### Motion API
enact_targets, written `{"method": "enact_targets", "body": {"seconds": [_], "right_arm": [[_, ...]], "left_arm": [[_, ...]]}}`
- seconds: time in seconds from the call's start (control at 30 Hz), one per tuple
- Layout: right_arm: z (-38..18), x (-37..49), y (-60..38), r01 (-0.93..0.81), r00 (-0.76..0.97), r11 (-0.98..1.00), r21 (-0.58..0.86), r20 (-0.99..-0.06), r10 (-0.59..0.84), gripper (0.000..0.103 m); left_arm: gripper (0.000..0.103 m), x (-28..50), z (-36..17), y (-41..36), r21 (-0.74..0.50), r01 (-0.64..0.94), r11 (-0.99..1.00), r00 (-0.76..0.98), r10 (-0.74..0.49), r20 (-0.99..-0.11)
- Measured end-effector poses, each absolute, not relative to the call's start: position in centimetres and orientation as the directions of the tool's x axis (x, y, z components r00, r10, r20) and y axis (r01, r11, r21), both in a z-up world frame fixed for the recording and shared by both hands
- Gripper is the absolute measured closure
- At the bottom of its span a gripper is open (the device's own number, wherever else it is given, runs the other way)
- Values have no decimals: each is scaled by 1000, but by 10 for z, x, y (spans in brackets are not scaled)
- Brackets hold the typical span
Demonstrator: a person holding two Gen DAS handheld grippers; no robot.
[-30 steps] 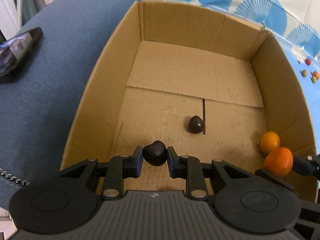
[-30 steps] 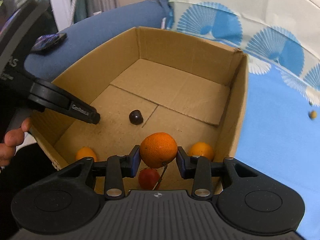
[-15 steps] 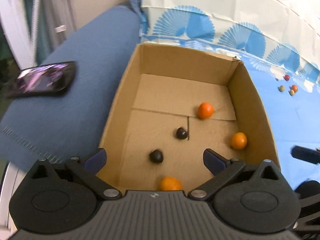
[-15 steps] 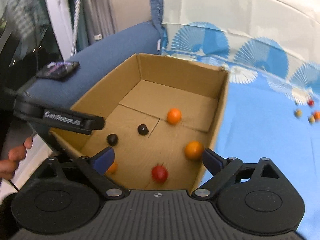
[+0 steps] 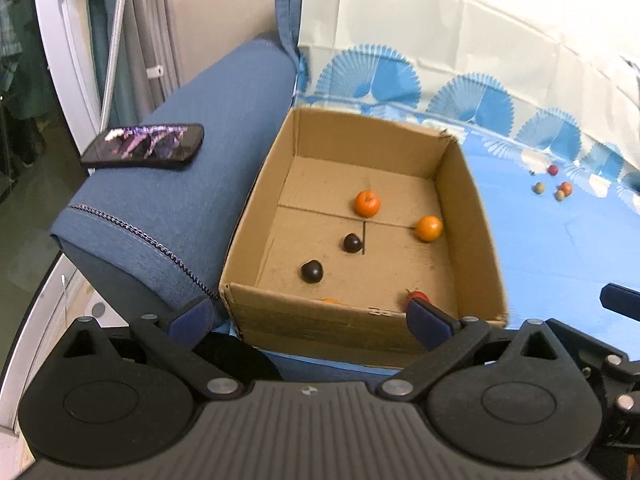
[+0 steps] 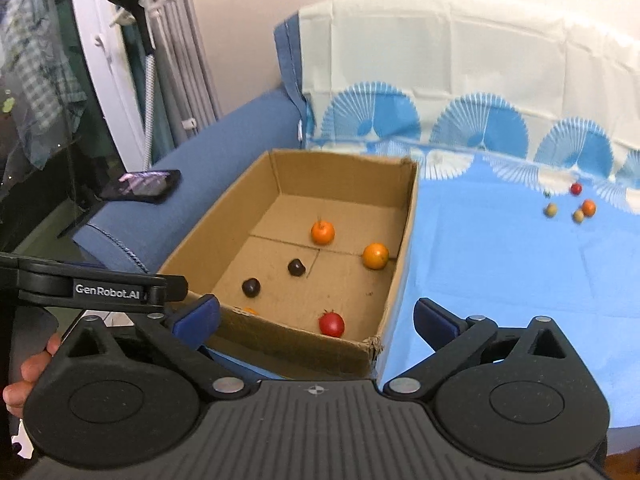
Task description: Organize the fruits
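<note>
An open cardboard box [image 5: 256, 216] [image 6: 404, 240] sits on a blue cloth. Inside lie two orange fruits [image 5: 367, 203] [image 5: 429, 228], two dark fruits [image 5: 353, 243] [image 5: 311, 271], a red fruit [image 6: 331, 323] and an orange one half hidden behind the near wall [image 6: 250, 310]. Several small fruits [image 5: 560, 190] [image 6: 576, 208] lie on the cloth at the far right. My left gripper [image 5: 308, 318] is open and empty, above and short of the box's near wall. My right gripper [image 6: 316, 316] is open and empty, at the box's near right corner.
A dark phone [image 5: 144, 146] [image 6: 140, 186] lies on the blue sofa arm [image 5: 168, 200] left of the box. The blue patterned cloth [image 6: 500, 260] stretches to the right. A window frame and pole [image 6: 144, 40] stand at the far left.
Both grippers opened and let go their fruits, the left a dark fruit and the right an orange, into the box. Both then pulled up and back from the box.
</note>
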State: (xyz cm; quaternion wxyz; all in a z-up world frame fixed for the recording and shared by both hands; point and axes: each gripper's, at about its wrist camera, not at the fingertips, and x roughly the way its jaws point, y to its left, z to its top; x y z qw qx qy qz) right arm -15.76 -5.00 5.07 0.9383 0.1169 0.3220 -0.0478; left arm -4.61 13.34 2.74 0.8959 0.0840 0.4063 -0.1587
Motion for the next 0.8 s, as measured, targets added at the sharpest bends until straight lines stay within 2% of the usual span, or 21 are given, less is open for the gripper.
{"method": "enact_targets", "body": {"seconds": [0.37, 0.8], "right_arm": [[71, -194, -40, 167, 829, 971, 170, -558, -45, 1], [72, -199, -36, 185, 828, 969, 162, -557, -65, 1]], "left_arm": [[0, -85, 47, 135, 57, 355, 933, 667, -210, -715], [0, -90, 49, 134, 64, 366, 928, 669, -214, -712]]}}
